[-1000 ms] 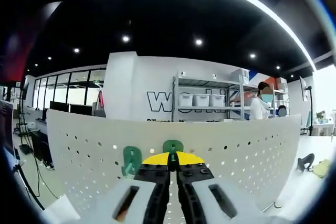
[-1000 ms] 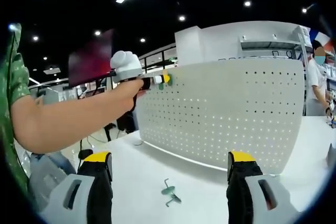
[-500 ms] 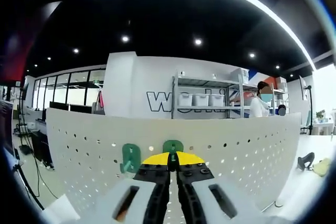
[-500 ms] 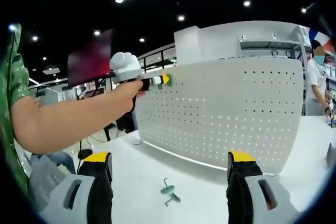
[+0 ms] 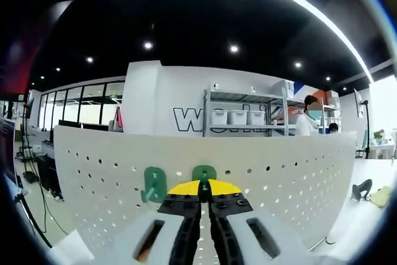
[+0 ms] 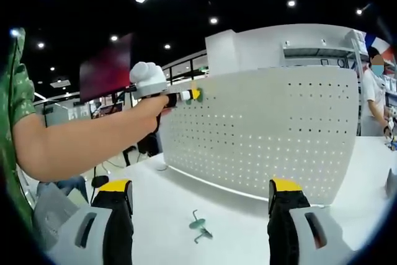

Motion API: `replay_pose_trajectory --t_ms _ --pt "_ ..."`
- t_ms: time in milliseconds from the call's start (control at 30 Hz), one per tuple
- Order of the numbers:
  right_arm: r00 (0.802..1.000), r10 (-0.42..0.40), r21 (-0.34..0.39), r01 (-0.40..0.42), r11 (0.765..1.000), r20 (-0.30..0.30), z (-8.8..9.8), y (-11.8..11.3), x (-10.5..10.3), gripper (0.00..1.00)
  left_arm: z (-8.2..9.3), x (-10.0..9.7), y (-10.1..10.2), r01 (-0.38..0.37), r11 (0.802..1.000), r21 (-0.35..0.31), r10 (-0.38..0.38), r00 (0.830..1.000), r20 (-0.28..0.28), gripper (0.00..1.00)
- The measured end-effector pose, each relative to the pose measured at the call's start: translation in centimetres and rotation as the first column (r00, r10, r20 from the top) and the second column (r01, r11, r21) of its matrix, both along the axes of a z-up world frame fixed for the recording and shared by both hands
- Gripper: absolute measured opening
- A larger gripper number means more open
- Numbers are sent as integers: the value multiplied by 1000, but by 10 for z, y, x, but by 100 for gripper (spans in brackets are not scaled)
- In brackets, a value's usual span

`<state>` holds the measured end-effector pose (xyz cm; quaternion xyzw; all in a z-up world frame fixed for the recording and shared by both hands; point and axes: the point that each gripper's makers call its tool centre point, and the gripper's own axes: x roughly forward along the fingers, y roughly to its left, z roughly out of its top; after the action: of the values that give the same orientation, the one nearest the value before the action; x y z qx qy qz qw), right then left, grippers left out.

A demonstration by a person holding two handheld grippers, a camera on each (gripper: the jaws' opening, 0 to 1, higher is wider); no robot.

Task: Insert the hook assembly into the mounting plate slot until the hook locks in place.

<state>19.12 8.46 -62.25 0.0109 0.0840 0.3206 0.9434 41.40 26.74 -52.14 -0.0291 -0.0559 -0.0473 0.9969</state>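
The hook is green and sits against the white board, near the board's top edge. The left gripper holds it: its two yellow-tipped jaws are pressed close together with the hook's green base pinched between them. Another green hook is on the board just beside it, to the left in the left gripper view.

In the right gripper view, the left gripper reaches across to the board at the end of a bare arm, and a bit of green shows at its tip. The board stands upright on a white table.

The right gripper hangs over the table with its jaws spread wide and nothing in between. A third green hook lies flat on the table, in front of the board and apart from both grippers.

A person stands far behind the board by some shelves.
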Motion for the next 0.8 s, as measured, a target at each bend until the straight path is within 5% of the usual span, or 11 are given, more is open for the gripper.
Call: replay_pose_trajectory --t_ms 800 --pt "1000 -4 -3 4 1000 -10 -5 -1 1 92 -1 4 0 -2 999 37 2 1000 5 3"
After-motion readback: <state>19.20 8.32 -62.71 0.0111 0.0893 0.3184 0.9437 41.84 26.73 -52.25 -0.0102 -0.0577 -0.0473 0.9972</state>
